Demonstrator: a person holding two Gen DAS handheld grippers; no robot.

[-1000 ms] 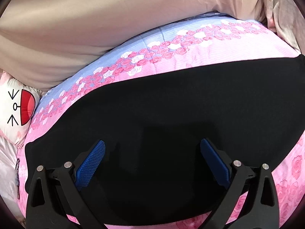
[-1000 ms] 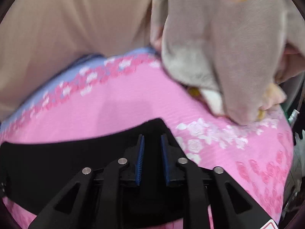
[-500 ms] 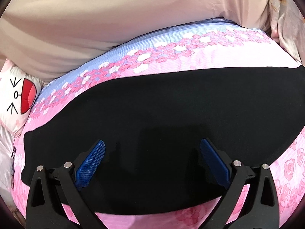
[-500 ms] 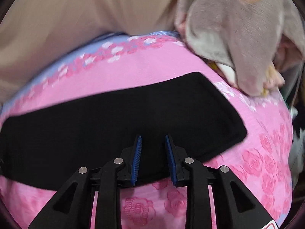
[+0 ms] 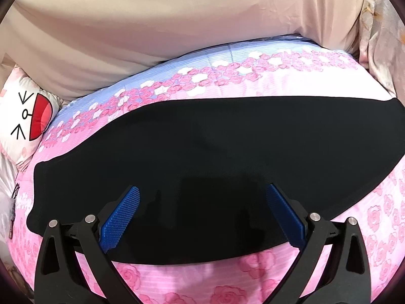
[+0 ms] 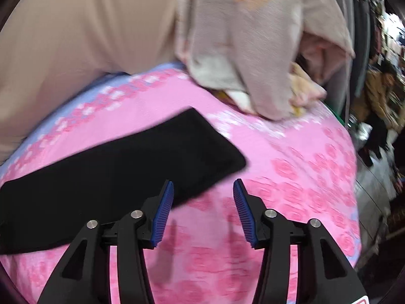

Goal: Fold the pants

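**On a rose-print bedspread, black pants lie folded flat as both grippers hang clear**

Between the blue pads of the left gripper [image 5: 202,211], spread wide and holding nothing, the black pants [image 5: 215,157] fill the left wrist view as one long dark band. The cloth lies flat on the pink bedspread [image 5: 177,286], below the jaws and out past both of them. Only this view shows a cartoon-face pillow [image 5: 27,119] at the far left edge and the band's left end.

The right gripper [image 6: 203,209] has its jaws opening, with nothing between them but bedspread; the pants' right end [image 6: 152,162] lies up and to the left, passing behind the left pad. Only this blurred view shows the heap of pale laundry [image 6: 253,50] beyond the band and dim clutter at the right.

A second earlier the right jaws stood nearly closed over the black cloth; now they are off it, to its right. Beige bedding [image 5: 152,25] backs both scenes.
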